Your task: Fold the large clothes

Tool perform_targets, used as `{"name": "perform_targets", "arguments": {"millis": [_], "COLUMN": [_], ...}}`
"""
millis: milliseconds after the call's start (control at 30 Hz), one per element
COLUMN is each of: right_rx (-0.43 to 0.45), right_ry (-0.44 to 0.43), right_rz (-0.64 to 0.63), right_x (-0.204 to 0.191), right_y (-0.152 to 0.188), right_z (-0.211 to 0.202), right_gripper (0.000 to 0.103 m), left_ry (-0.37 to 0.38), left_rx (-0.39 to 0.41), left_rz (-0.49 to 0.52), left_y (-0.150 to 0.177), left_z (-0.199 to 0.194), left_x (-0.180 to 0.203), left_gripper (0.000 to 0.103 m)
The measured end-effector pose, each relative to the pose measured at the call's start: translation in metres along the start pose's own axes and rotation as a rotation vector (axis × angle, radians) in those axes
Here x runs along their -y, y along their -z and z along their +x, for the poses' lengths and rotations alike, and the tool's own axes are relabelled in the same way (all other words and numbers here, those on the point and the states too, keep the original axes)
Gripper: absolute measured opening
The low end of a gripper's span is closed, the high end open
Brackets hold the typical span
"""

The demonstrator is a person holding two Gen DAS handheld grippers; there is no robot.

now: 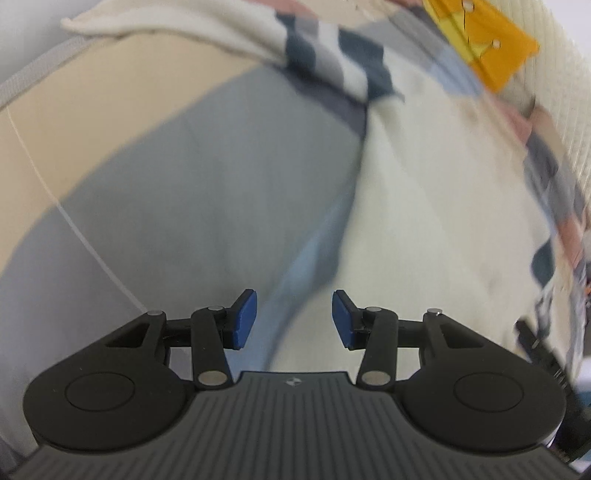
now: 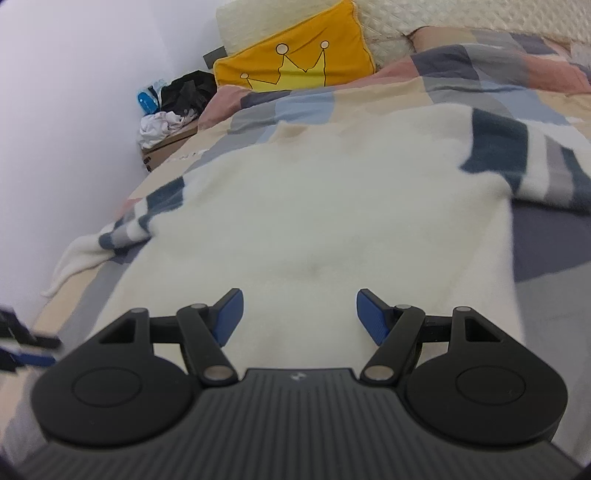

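Observation:
A cream sweater [image 2: 314,206] with dark blue and grey striped sleeves lies spread flat on a patchwork bedspread [image 2: 554,251]. In the left wrist view the sweater [image 1: 436,192] fills the right half, one striped sleeve [image 1: 332,62] reaching up and left. My left gripper [image 1: 294,319] is open and empty, just above the sweater's left edge. My right gripper [image 2: 299,317] is open and empty, over the sweater's near hem. The other gripper shows blurred at the right wrist view's left edge [image 2: 22,347].
A yellow crown cushion [image 2: 295,55] leans on cream pillows [image 2: 384,33] at the bed's head. A box [image 2: 166,147] with black and white clothes stands by the white wall [image 2: 66,110]. The bed edge [image 1: 33,70] runs along the left.

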State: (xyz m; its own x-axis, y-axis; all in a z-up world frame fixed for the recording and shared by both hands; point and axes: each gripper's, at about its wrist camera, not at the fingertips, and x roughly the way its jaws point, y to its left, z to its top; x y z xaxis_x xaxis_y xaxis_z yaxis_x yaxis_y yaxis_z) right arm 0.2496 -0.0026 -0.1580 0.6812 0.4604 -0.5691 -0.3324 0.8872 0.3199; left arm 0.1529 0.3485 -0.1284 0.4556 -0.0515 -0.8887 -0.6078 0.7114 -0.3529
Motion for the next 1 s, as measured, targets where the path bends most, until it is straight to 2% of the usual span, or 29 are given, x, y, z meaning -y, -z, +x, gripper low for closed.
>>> {"name": "perform_targets", "arguments": {"millis": [167,367,700,767,833,900,1000], "right_rx": [-0.001,-0.048,-0.052,-0.055,-0.061,-0.062,-0.059], "right_ry": [0.034,0.018,0.027,0.025,0.021,0.019,0.014], "right_rz": [-0.006,0.098,0.104,0.106,0.113,0.118,0.119], "right_x": [0.001,0.018,0.017,0.018,0.019,0.02,0.021], "right_y": [0.0,0.003,0.004,0.004,0.004,0.003,0.002], "right_z": [0.0,0.005,0.006,0.007,0.008,0.008,0.006], "right_gripper": [0.07,0.07,0.07,0.07,0.07,0.07,0.07], "left_ry": [0.036,-0.027,-0.03,-0.046,-0.046,-0.04,-0.017], "left_rx": [-0.055,-0.032,-0.16,-0.155,-0.156,-0.156,-0.147], "left_rz": [0.051,0.175,0.251,0.267,0.286,0.291,0.3], "left_y": [0.028,0.059,0.062,0.063,0.064,0.061,0.06], "left_z": [0.011,0.017,0.021,0.02,0.019,0.019,0.011], "left_x": [0.009,0.026,0.03,0.032,0.035,0.04,0.042], "left_gripper": [0.051,0.051,0.05,0.044,0.03,0.021,0.018]}}
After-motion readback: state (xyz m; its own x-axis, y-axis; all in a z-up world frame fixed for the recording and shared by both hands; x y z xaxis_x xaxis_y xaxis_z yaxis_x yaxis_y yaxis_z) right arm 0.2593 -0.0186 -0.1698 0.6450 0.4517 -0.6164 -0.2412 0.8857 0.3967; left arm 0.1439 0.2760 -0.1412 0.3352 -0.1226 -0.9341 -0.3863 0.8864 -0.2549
